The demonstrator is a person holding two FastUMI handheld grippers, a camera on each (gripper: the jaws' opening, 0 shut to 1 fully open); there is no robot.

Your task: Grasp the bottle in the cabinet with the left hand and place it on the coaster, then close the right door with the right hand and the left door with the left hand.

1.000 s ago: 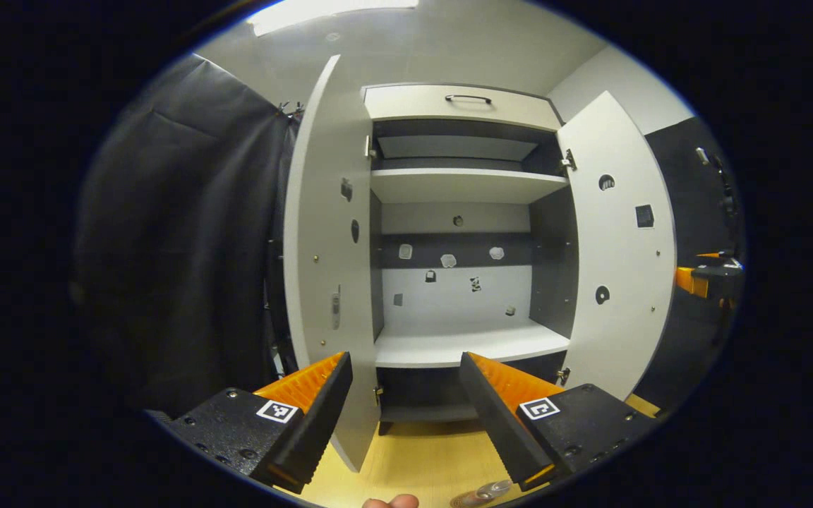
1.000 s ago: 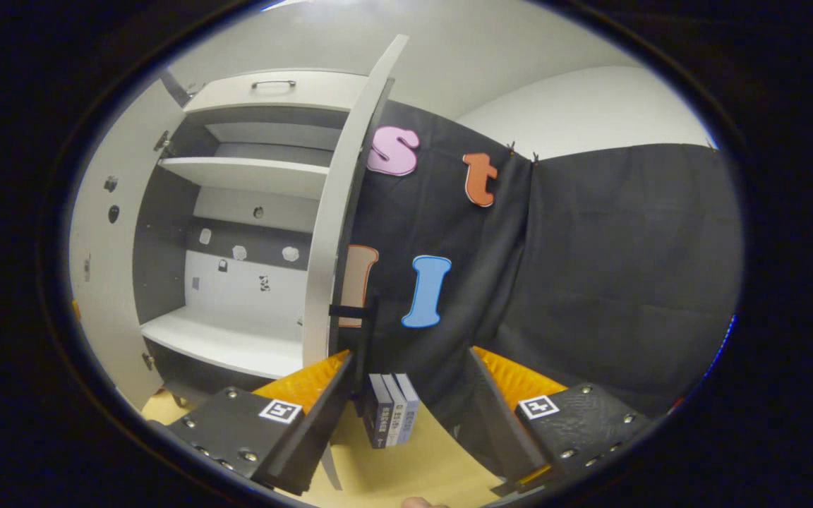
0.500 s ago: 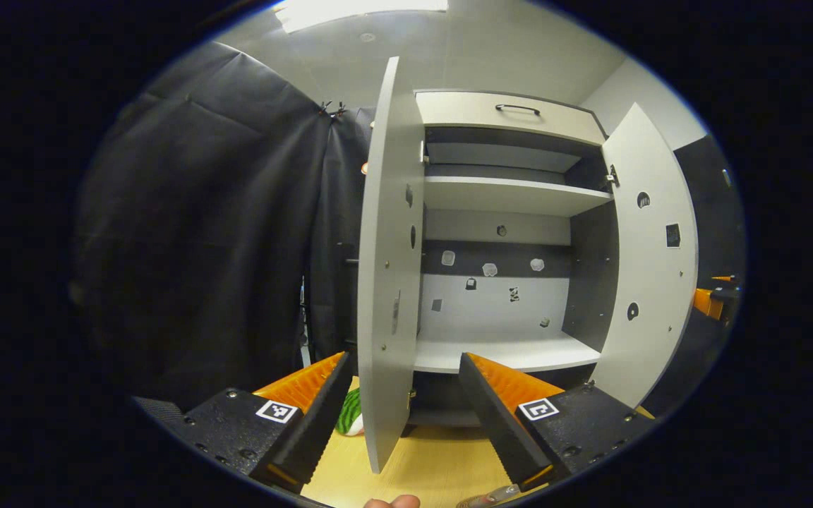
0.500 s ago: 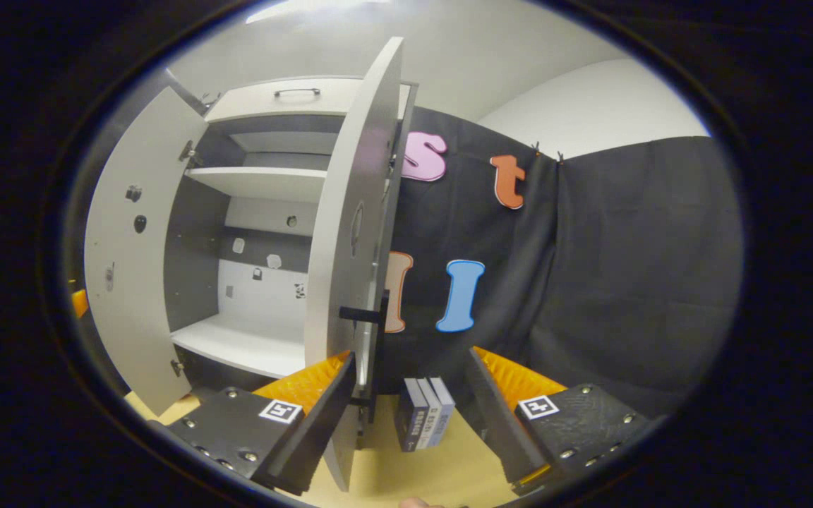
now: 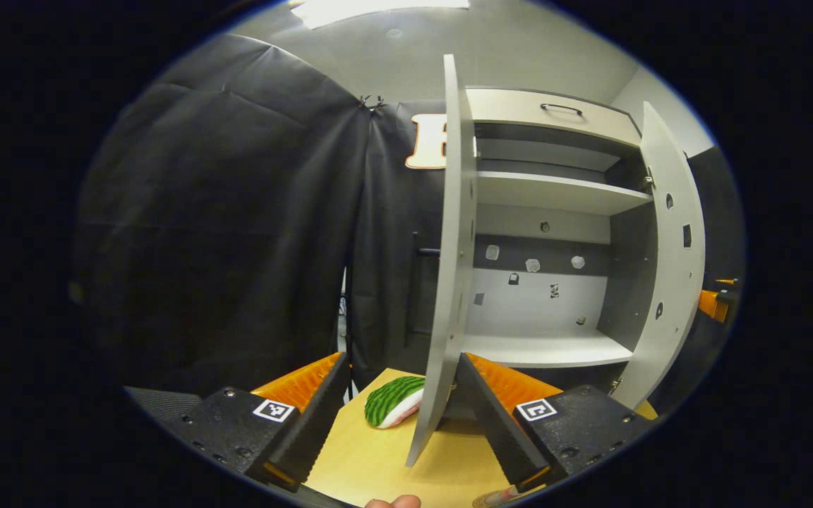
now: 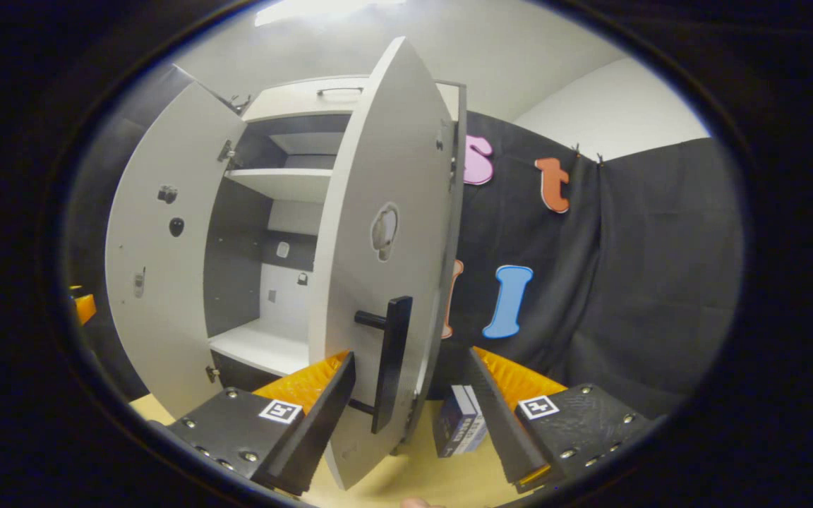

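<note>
Right gripper view: right door (image 6: 385, 268) handle (image 6: 389, 360) upright.

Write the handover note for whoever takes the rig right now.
Left hand-held gripper: open, empty, lower edge of the left door between its fingers.
Right hand-held gripper: open, empty, at the right door, the black handle between its fingers.
Cabinet shelves bare; bottle and coaster barely visible at the bottom edge of the left gripper view, placement not confirmable.
Both doors are open.
Left: shut the right door, then the left.
</note>
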